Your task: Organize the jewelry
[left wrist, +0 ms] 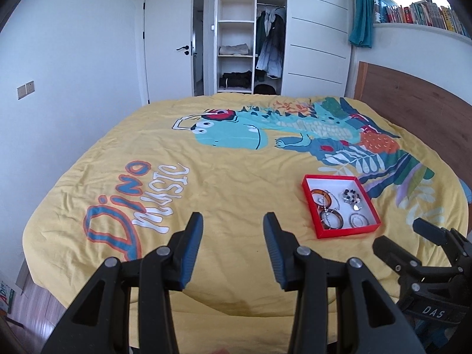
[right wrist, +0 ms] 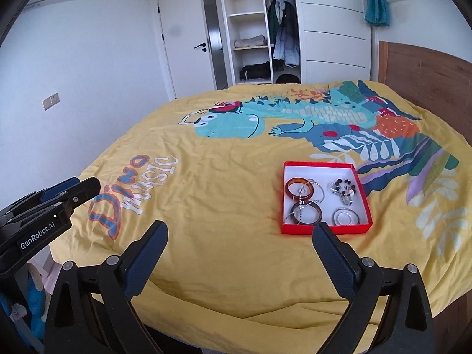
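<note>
here, jewelry (right wrist: 312, 200) fills red box (right wrist: 324, 229) on bedspread (right wrist: 206, 191).

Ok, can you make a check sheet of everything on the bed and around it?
Surface: yellow dinosaur bedspread, wrinkled.
Job's things: red box open on the bedspread, holding two brown bangles, a silver chain lying across them, a beaded bracelet and a silver bangle.
Clutter: nothing seen on the bedspread outside the box.
Grippers: left hand-held gripper open, empty; right hand-held gripper open, empty, both above the bed's near edge.
Cables: nothing seen.
Surroundings: open wardrobe, white door, wooden headboard, bookshelf.
</note>
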A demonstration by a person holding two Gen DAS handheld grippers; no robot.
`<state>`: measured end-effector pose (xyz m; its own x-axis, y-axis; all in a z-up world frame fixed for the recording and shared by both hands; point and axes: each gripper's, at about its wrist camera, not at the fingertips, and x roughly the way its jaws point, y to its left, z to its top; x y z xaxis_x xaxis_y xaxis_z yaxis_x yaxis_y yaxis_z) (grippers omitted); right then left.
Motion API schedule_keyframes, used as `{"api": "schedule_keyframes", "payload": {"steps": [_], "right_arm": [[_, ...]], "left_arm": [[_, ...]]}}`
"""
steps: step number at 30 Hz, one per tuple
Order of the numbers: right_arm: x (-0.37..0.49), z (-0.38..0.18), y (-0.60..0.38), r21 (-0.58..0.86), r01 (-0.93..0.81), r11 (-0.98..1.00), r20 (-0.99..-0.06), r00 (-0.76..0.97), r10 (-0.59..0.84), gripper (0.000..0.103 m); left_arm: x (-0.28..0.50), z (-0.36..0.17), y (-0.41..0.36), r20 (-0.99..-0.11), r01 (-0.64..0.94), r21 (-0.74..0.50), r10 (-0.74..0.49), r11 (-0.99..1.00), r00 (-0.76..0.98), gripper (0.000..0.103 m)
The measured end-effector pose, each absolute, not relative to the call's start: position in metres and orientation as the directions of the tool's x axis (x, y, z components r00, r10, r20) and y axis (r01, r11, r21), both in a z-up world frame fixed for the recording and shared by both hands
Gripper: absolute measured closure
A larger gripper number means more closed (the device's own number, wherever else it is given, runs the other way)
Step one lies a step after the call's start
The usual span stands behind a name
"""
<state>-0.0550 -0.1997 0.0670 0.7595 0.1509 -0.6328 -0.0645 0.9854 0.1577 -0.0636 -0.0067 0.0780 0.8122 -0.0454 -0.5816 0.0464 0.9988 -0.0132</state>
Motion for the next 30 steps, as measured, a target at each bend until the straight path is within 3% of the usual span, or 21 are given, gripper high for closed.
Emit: {"api": "schedule_keyframes", "payload": {"steps": [3, 30], "right_arm": [[-0.059, 0.065, -0.205, 0.160, -0.053, 0.986, -0.636, 0.758, 0.144, 0.005], [-0.061, 0.046, -0.207, 0.145, -0.044, 0.988, -0.674, 0.727, 0.131, 0.005]], "left_arm": [[-0.069, 0.079, -0.007, -0.572, 0.037, 0.001, -0.030, 0.999, 0.820, 0.049], [-0.075, 0.075, 0.001, -0.560, 0.059, -0.025, -0.063, 0.998, 0.826, 0.048]]}}
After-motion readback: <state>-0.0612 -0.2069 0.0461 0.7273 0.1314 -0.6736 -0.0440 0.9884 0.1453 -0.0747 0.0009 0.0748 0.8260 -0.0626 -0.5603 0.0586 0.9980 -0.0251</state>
